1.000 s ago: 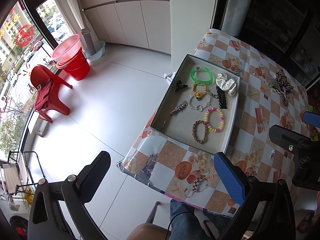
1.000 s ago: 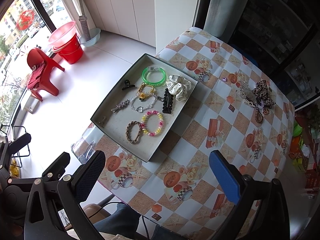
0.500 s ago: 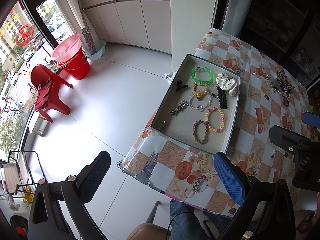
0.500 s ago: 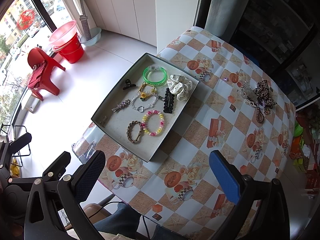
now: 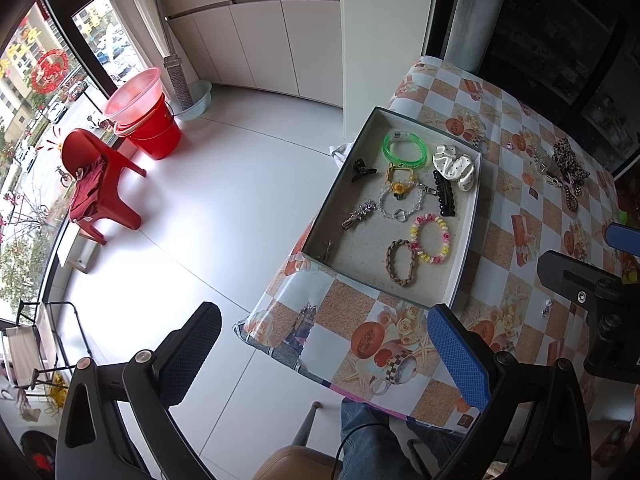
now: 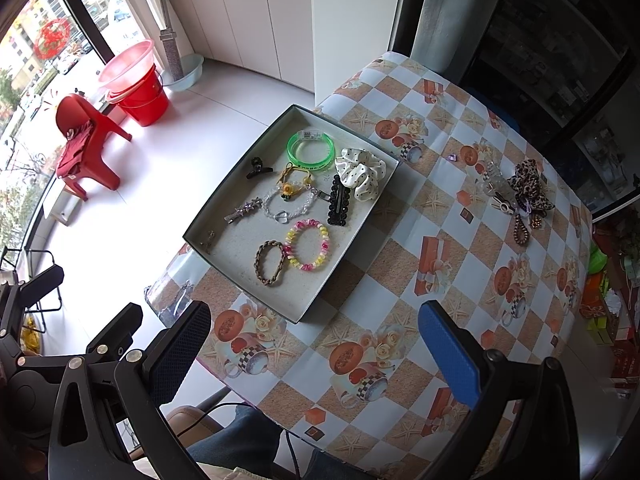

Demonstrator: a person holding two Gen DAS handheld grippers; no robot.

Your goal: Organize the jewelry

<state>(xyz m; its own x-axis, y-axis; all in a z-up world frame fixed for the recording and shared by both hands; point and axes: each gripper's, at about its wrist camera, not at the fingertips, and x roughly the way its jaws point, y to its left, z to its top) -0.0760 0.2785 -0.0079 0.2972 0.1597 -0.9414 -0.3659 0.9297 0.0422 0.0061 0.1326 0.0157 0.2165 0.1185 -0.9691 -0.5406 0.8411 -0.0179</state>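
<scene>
Almost nothing has moved: both tongs still hover high over the checkered-cloth worktop (image 6: 440,240), tilted downward. The left tongs (image 5: 324,354) and right tongs (image 6: 316,352) are spread, empty. Bracelets and clips lie in the shallow grey tray (image 6: 224,216); a leopard-print scrunchie (image 6: 528,188) sits well apart.

Tray (image 6: 224,208): shallow, grey, left of centre on the checked tablecloth (image 6: 448,264).
In the tray: green bangle (image 6: 311,149), spotted white scrunchie (image 6: 361,173), black clip (image 6: 339,200), pink-and-yellow bead bracelet (image 6: 307,245) touching a brown braided bracelet (image 6: 271,262).
Right of frame: leopard-print scrunchie (image 6: 528,186) among small pieces (too tangled to name).
Right gripper (image 6: 316,356): bottom of frame, fingers wide apart, holding nothing.
Upper left: red bucket (image 6: 142,98), red chair (image 6: 86,142).
</scene>
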